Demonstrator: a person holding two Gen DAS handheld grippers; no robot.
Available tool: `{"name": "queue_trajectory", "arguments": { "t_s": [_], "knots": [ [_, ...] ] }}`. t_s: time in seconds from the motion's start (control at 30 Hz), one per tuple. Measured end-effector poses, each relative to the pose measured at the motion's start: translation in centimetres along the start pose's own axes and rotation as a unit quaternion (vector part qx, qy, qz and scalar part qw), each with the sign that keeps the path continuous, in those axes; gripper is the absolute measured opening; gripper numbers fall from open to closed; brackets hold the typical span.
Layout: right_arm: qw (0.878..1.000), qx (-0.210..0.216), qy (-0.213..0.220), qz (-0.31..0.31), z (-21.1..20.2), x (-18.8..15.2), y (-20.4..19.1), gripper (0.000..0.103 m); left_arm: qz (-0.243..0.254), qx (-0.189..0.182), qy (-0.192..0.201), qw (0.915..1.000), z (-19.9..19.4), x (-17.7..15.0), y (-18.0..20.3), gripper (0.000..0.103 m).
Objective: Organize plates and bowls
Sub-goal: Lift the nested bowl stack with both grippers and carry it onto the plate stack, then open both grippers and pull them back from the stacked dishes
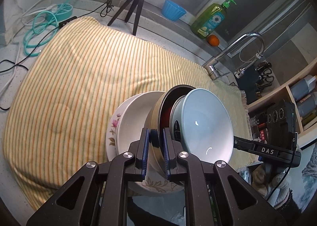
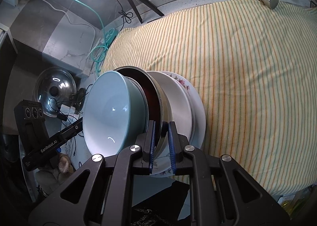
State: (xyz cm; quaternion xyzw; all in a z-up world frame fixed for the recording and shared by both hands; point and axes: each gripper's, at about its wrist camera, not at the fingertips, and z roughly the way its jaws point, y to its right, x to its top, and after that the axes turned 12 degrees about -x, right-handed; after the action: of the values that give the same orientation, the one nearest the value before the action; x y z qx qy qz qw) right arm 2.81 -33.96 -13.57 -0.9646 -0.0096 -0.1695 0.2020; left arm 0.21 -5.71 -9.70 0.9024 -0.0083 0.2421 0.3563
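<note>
two plates (image 1: 114, 128), three bowls (image 1: 206, 124) nested, two claws (image 1: 155, 146) clamping.

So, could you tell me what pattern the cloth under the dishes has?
The cloth is pale yellow with thin orange and green stripes, clearest in the right wrist view.

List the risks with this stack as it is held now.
1. The light blue bowl sits loose at the open end of the tilted stack; it may slide out.
2. Both tongs, left and right, pinch only the rim of the dark-lined bowl; the white bowl and floral plate behind it might slip off over the striped cloth.
</note>
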Motion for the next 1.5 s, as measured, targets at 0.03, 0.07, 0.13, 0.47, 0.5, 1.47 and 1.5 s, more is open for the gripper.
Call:
{"name": "queue_trajectory", "arguments": {
  "t_s": [0.03, 0.07, 0.13, 0.47, 0.5, 1.47, 1.5],
  "knots": [
    [1.000, -0.001, -0.001, 0.000, 0.1, 0.0, 0.0, 0.014, 0.001, 0.000, -0.001, 1.0000, 0.1, 0.0, 0.0, 0.011],
    [1.000, -0.001, -0.001, 0.001, 0.2, -0.1, 0.1, 0.014, 0.001, 0.001, -0.002, 1.0000, 0.2, 0.0, 0.0, 0.011],
    [1.000, -0.002, -0.003, 0.002, 0.3, -0.2, 0.2, 0.014, 0.001, 0.001, -0.005, 1.0000, 0.3, 0.0, -0.1, 0.011],
    [1.000, 0.001, -0.008, 0.003, 0.6, -0.3, 0.2, 0.014, -0.005, 0.004, -0.011, 0.9999, 0.5, -0.2, -0.4, 0.009],
    [1.000, 0.001, -0.008, 0.002, 0.5, -0.3, 0.2, 0.014, -0.005, 0.004, -0.011, 0.9999, 0.5, -0.1, -0.4, 0.009],
    [0.997, -0.043, 0.065, -0.013, -3.7, -0.7, 1.3, 0.054, 0.023, 0.029, 0.029, 0.9989, -2.8, -0.2, 0.9, 0.038],
    [0.996, -0.048, 0.069, -0.016, -4.0, -0.8, 1.3, 0.054, 0.027, 0.031, 0.031, 0.9987, -3.0, -0.3, 1.1, 0.038]
  ]
}}
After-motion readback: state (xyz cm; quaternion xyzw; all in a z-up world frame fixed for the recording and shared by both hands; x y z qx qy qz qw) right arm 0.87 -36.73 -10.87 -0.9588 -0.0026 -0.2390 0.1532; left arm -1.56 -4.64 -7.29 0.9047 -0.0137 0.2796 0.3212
